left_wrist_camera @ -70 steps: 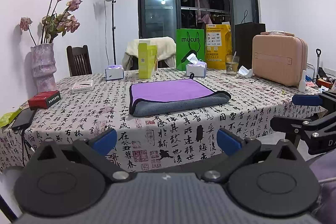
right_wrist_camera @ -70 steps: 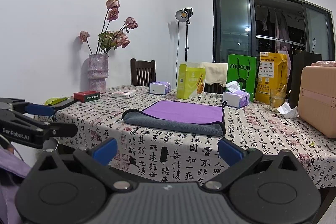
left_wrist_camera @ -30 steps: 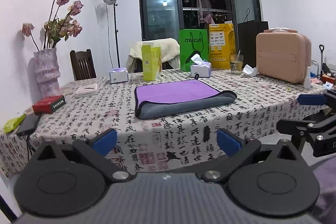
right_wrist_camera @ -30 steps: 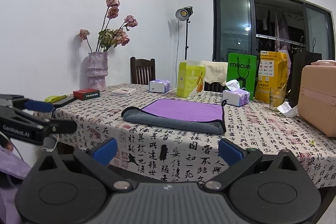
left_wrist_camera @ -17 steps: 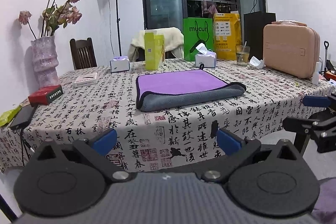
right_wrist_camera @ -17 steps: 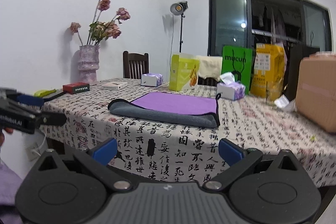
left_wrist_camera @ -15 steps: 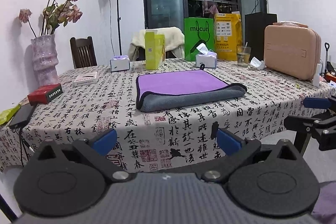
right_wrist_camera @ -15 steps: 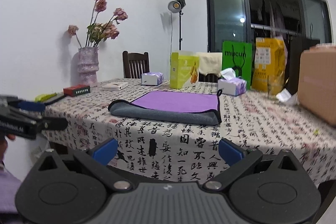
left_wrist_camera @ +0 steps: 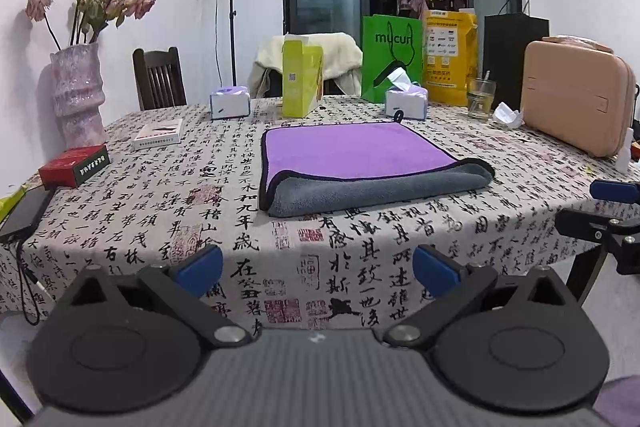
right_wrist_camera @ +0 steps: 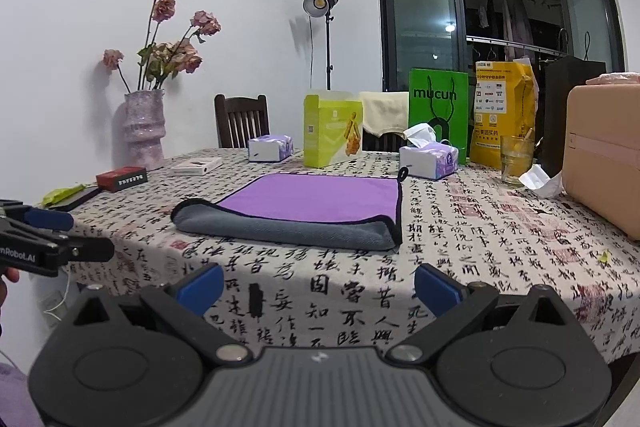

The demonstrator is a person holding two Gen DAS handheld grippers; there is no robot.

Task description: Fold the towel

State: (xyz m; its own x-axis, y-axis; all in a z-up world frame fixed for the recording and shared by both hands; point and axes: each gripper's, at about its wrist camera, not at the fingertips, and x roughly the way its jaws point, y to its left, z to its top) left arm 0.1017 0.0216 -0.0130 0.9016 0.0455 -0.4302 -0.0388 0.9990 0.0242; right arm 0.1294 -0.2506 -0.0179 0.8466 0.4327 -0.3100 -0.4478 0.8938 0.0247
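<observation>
On a calligraphy-print tablecloth [left_wrist_camera: 224,211] that drapes over the near edge, a towel [left_wrist_camera: 360,163] lies folded flat near the middle, purple face up, with its grey underside rolled out along the front fold [right_wrist_camera: 288,229]. Bare cloth runs between that fold and the table's near edge, and on both sides of the towel. A pink case [left_wrist_camera: 576,107] stands well to the right, cut off by the frame in the right wrist view. A vase of dried roses [left_wrist_camera: 76,95] stands well to the left. Boxes, tissue packs [right_wrist_camera: 428,157] and bags line the far edge behind the towel. The left gripper [left_wrist_camera: 318,267] and the right gripper [right_wrist_camera: 318,285] hang short of the table edge, each with jaws spread wide and holding nothing. A phone [left_wrist_camera: 24,211] at the left corner is partly cropped.
</observation>
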